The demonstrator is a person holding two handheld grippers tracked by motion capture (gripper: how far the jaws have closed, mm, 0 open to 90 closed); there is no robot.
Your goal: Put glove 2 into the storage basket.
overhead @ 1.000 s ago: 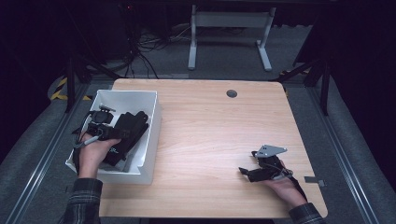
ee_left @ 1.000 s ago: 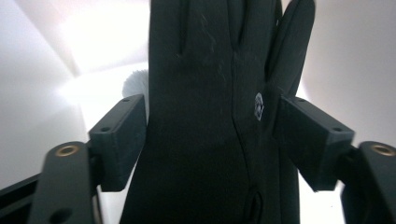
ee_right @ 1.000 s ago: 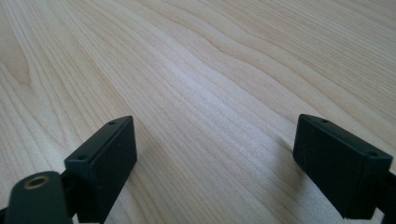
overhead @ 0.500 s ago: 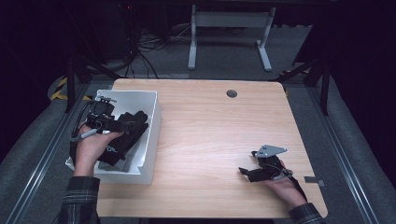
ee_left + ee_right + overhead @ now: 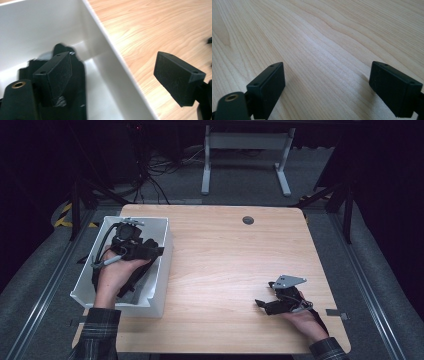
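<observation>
A white bin (image 5: pixel 162 270) stands on the left side of the wooden table (image 5: pixel 235 255). Black parts (image 5: pixel 128 287) lie inside it, too dark to tell apart. A hand holds my left gripper (image 5: pixel 150 249) over the bin's far half, open. In the left gripper view my left gripper (image 5: pixel 112 67) straddles the bin wall (image 5: pixel 117 57). One jaw hangs over a black part (image 5: pixel 76 95) and the other over bare wood. My right gripper (image 5: pixel 265 295) rests low near the table's front right, open. In its own view my right gripper (image 5: pixel 327 75) has only wood between the jaws.
A dark round grommet (image 5: pixel 248 220) sits near the table's far edge. Beyond the table stand a grey desk frame (image 5: pixel 245 155) and loose cables (image 5: pixel 160 175) on the floor. Bare wood stretches between the bin and the right gripper.
The left gripper has moved from the bin's near half toward its far end and slightly right, staying open. The right gripper has not moved.
</observation>
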